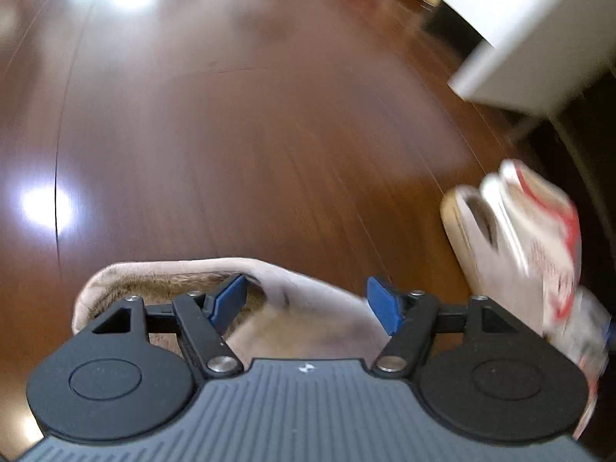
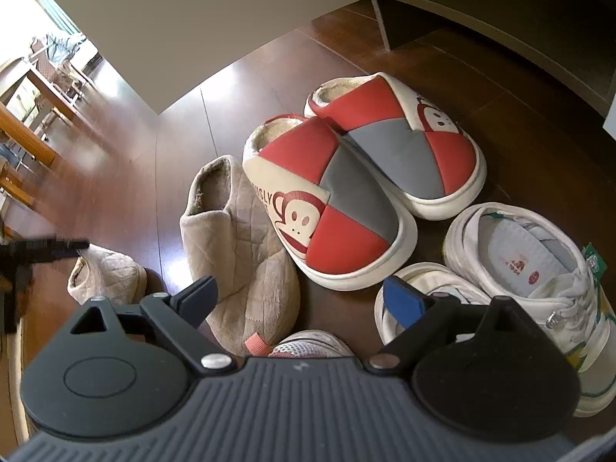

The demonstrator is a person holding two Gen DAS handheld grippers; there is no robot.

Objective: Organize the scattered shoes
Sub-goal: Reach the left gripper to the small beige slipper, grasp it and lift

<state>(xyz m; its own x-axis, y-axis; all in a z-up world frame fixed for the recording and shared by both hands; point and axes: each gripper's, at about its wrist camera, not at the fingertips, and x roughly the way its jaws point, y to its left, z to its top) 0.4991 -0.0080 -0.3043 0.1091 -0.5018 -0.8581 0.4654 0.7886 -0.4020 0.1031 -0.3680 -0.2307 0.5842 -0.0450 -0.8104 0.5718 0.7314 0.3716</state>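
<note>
From my seat the job looks well under way but not finished. In the right wrist view, most of the shoes are gathered on the wooden floor near the foot of the white cabinet: the pair of red-and-grey monkey slippers sits side by side, toes the same way, the near one touching the far one. Just beside them, on the side toward the open room, lies one beige quilted slipper, its flank against the near monkey slipper. On the other side a pair of white sneakers rests close together, though one is partly hidden behind my right gripper. A pink-and-white shoe peeks out at the bottom edge; I cannot tell how it lies.

What is left, as I judge it: the second beige slipper is apart from its mate, out toward the open floor. My left gripper hovers right over it, jaws spread, blue pads astride the slipper's collar without pressing on it, so nothing is held. That view is blurred. My right gripper also stands wide apart and empty, above the gap between the beige slipper and the sneakers.

Writing: the near monkey slipper shows letters ending "USLY" beside the cartoon monkey face; the rest is cut off. The sneaker insole carries small red marks too small to read
</note>
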